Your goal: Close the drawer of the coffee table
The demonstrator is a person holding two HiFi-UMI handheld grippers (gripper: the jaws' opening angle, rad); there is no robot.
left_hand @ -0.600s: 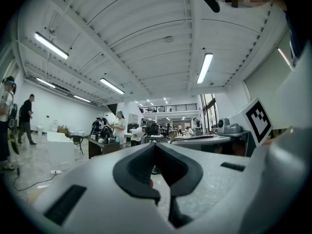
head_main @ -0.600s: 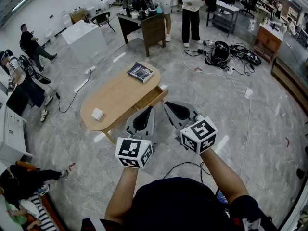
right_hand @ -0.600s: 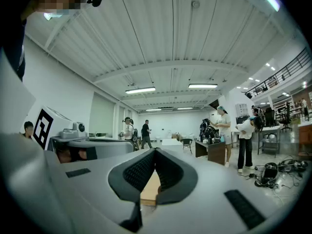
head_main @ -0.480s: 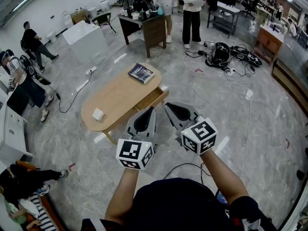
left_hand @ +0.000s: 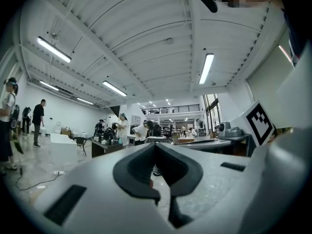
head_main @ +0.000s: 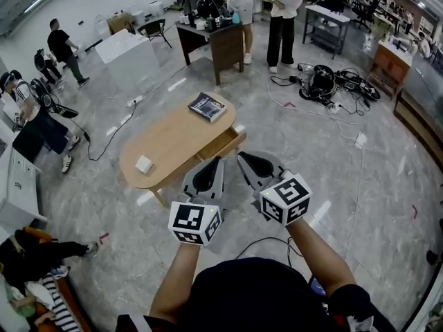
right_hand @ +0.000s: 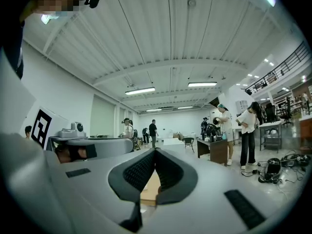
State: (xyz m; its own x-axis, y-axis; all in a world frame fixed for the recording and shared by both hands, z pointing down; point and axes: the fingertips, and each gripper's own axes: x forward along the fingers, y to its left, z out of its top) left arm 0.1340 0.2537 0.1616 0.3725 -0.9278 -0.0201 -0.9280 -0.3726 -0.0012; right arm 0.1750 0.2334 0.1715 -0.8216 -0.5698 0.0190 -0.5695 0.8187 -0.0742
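Showing the approach stage: the coffee table [head_main: 173,140] stands ahead of the person on a polished grey floor [head_main: 346,185]. Its drawer [head_main: 223,144] is pulled out from the side facing the grippers and is not yet pushed in. The left gripper [head_main: 215,160] and right gripper [head_main: 241,155] hang side by side in the air, short of the drawer front and touching nothing. Each gripper view shows its jaws brought together tip to tip, with nothing between them. A book [head_main: 208,106] lies on the tabletop near the drawer end, and a small white box [head_main: 143,164] sits towards the far end. Probable hazards: the drawer front lies at an angle to the grippers, so a push from narrow closed tips placed off-centre could skew the drawer and jam it. A hard shove might instead slide the light table over the smooth floor. The jolt could also shift the book.
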